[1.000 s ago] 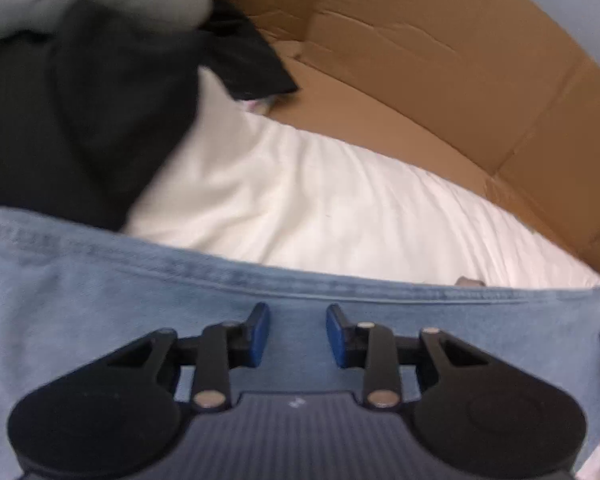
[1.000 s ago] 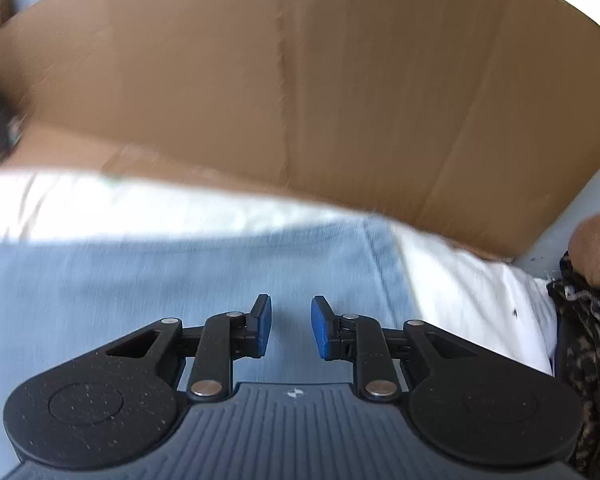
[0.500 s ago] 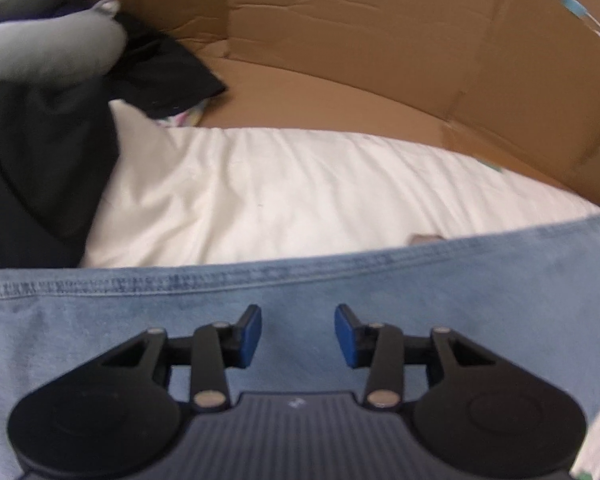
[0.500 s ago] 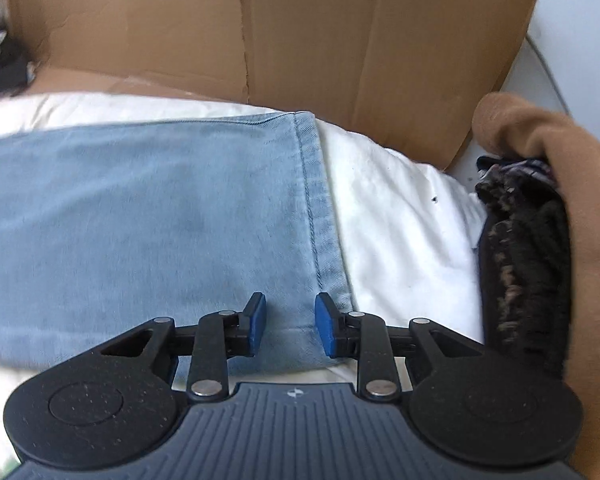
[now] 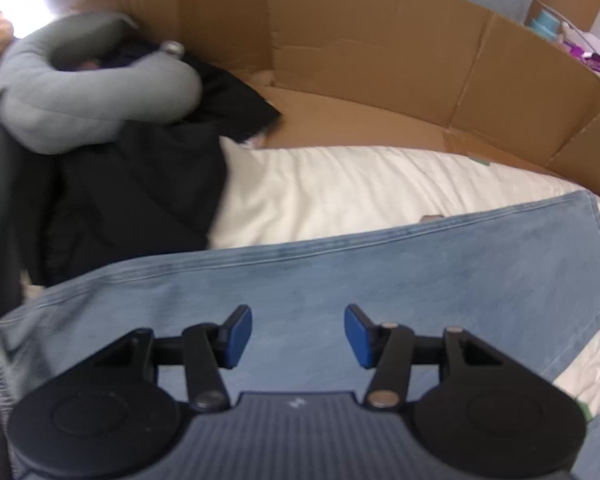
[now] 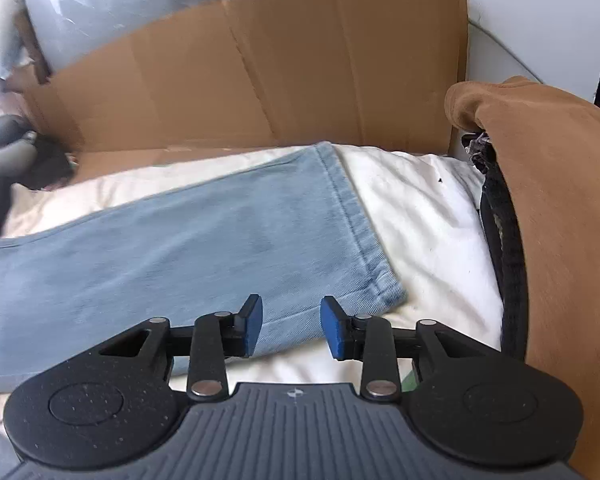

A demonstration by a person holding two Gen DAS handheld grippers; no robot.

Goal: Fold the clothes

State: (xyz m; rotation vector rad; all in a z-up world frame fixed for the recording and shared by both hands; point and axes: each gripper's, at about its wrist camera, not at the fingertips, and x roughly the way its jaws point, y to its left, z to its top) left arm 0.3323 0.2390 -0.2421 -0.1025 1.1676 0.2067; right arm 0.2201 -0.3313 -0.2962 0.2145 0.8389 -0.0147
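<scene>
Light blue jeans (image 5: pixel 380 280) lie flat on a white sheet (image 5: pixel 360 188); they also show in the right wrist view (image 6: pixel 200 240), with the hemmed leg end (image 6: pixel 360 236) at the right. My left gripper (image 5: pixel 298 336) is open and empty above the denim. My right gripper (image 6: pixel 291 326) is open and empty above the near corner of the leg end.
A brown cardboard wall (image 5: pixel 380 56) stands behind the sheet, also in the right wrist view (image 6: pixel 280 80). Black clothes (image 5: pixel 132 184) and a grey garment (image 5: pixel 92 104) are piled at the left. A brown garment (image 6: pixel 560 220) over dark patterned cloth (image 6: pixel 508 260) lies at the right.
Both grippers have pulled back and up from the jeans, so more of the denim and sheet shows. Both jaws have opened wider.
</scene>
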